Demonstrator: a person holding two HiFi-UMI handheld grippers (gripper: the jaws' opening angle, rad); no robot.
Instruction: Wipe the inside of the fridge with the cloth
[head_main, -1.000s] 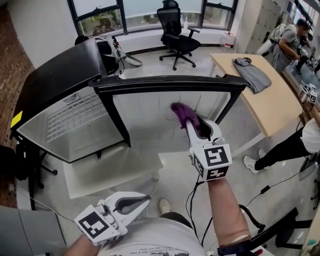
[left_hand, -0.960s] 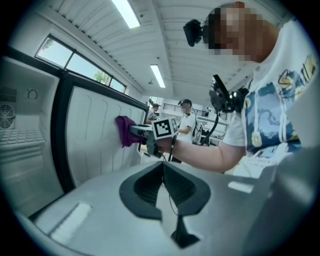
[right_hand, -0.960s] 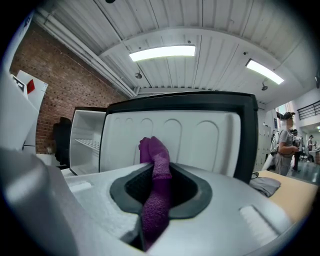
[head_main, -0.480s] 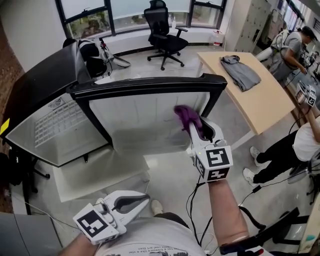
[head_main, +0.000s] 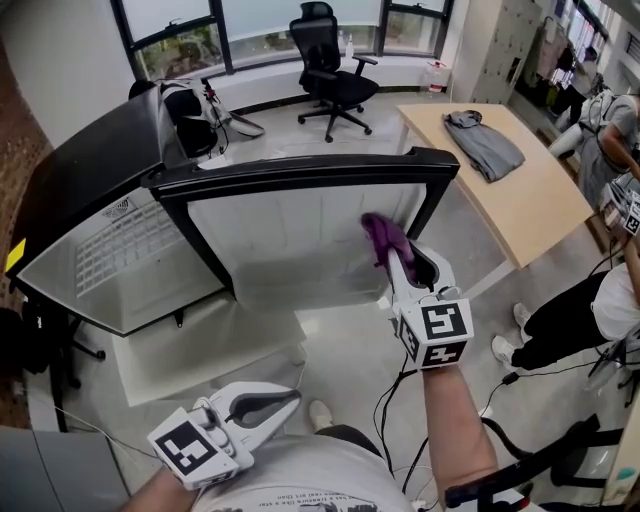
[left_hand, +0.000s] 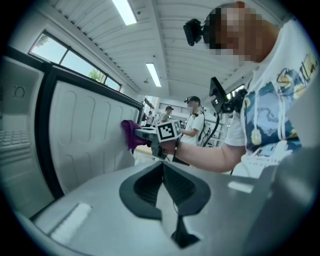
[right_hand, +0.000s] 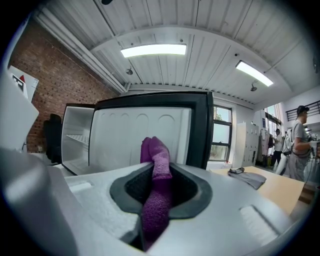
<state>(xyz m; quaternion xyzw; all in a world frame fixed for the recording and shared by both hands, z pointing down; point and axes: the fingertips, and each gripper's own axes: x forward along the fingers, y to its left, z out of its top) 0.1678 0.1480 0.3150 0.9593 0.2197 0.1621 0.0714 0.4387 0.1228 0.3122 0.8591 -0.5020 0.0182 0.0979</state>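
Clamping the purple cloth (head_main: 381, 236), the right gripper (head_main: 398, 262) has its jaws pinched on it. The cloth tip points straight ahead and seems to touch the fridge (head_main: 290, 225) door's white liner, near its right frame. The left gripper (head_main: 290, 398) is closed on nothing, low and well apart.

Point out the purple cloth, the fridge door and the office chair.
purple cloth (head_main: 383, 237): head view, on its bunched upper end.
fridge door (head_main: 290, 240): head view, on the white inner panel.
office chair (head_main: 342, 88): head view, on the seat.

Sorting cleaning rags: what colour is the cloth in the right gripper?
Purple cloth; clearest in right gripper view.
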